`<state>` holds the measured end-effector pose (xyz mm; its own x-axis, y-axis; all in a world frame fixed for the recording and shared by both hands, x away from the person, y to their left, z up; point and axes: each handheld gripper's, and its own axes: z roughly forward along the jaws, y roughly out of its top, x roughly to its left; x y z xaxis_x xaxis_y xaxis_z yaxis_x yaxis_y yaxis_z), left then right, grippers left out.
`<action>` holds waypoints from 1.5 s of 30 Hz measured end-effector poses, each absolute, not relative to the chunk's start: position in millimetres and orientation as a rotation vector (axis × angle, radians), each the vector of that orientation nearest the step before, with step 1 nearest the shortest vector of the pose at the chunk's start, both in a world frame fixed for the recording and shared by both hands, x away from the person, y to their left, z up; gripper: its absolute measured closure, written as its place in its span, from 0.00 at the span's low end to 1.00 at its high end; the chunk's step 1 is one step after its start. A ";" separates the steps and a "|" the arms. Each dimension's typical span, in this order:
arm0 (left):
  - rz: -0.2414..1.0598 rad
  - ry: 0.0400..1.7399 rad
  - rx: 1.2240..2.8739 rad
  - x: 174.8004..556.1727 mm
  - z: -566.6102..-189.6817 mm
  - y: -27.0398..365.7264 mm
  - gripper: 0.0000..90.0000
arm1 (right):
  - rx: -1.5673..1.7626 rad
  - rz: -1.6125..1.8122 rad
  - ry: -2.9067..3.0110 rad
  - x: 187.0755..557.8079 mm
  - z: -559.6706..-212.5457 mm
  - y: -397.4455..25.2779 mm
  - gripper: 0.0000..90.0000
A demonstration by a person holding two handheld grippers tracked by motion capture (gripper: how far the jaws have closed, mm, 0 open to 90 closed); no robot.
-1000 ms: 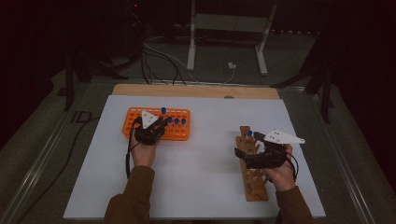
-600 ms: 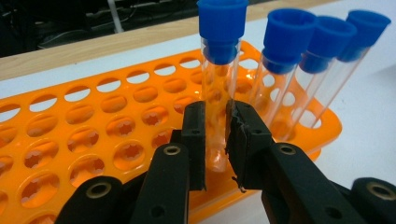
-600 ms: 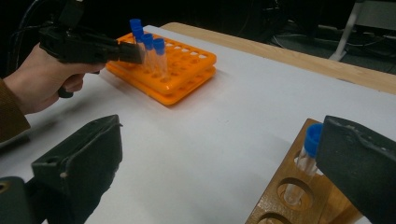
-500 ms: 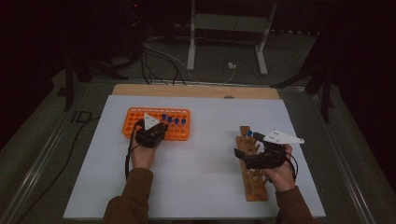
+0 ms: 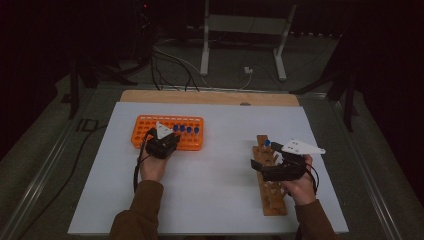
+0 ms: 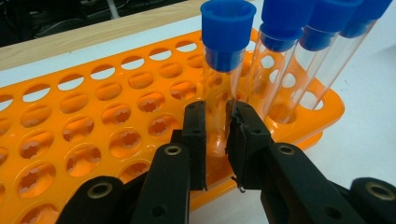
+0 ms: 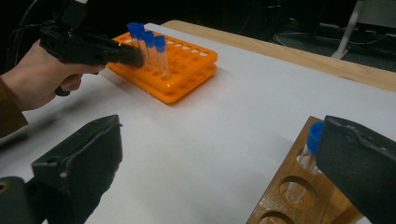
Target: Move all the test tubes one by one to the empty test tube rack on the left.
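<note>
Covering most of the table, a white mat (image 5: pixel 220 200) carries an orange tube rack (image 6: pixel 93 135) and a wooden rack (image 5: pixel 272 195). Standing in the orange rack, a clear test tube (image 6: pixel 223 70) with a blue screw cap is pinched low by the left gripper (image 6: pixel 215 140), seemingly in full contact. Over the wooden rack, the right gripper (image 7: pixel 219 158) gapes wide beside another blue-capped tube (image 7: pixel 310 149).
</note>
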<state>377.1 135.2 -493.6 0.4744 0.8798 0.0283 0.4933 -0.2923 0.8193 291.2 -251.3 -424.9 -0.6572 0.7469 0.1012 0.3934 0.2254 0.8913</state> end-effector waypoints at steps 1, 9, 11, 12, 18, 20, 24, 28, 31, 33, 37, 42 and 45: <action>0.629 1.142 1.944 377.0 -493.4 135.2 0.87 | 1.059 1.407 2.156 291.1 -424.8 -251.2 0.01; 0.626 1.155 1.944 377.1 -492.2 135.8 0.85 | 1.057 1.407 2.156 291.0 -424.3 -251.5 0.02; 0.623 1.157 1.944 377.0 -491.9 137.2 0.85 | 1.058 1.407 2.156 291.1 -424.3 -251.6 0.02; 0.622 1.158 1.944 376.8 -491.8 137.5 0.84 | 1.058 1.408 2.156 291.1 -424.3 -251.6 0.01; 0.620 1.160 1.930 374.3 -489.4 138.2 0.74 | 1.056 1.407 2.158 291.2 -424.5 -251.7 0.01; 0.617 1.163 1.919 373.3 -488.1 139.3 0.71 | 1.055 1.409 2.157 291.1 -424.1 -251.7 0.01; 0.607 1.163 1.900 370.2 -485.2 141.0 0.64 | 1.053 1.412 2.155 291.1 -423.6 -252.4 0.01; 0.600 1.155 1.868 365.7 -481.7 144.3 0.51 | 1.052 1.413 2.153 290.9 -423.2 -252.5 0.01; 0.597 1.145 1.843 361.1 -478.3 145.2 0.39 | 1.054 1.416 2.150 291.0 -422.9 -252.8 0.01; 0.583 1.137 1.827 357.9 -476.2 145.8 0.30 | 1.053 1.415 2.149 291.3 -422.9 -253.3 0.02; 0.559 1.120 1.804 349.4 -473.3 146.4 0.18 | 1.059 1.414 2.146 292.2 -423.5 -254.6 0.01; 0.524 1.099 1.779 339.3 -471.0 146.6 0.05 | 1.060 1.413 2.145 293.0 -424.2 -255.8 0.02; 0.515 1.086 1.758 333.7 -469.4 146.3 0.01 | 1.064 1.407 2.149 294.1 -425.5 -257.0 0.02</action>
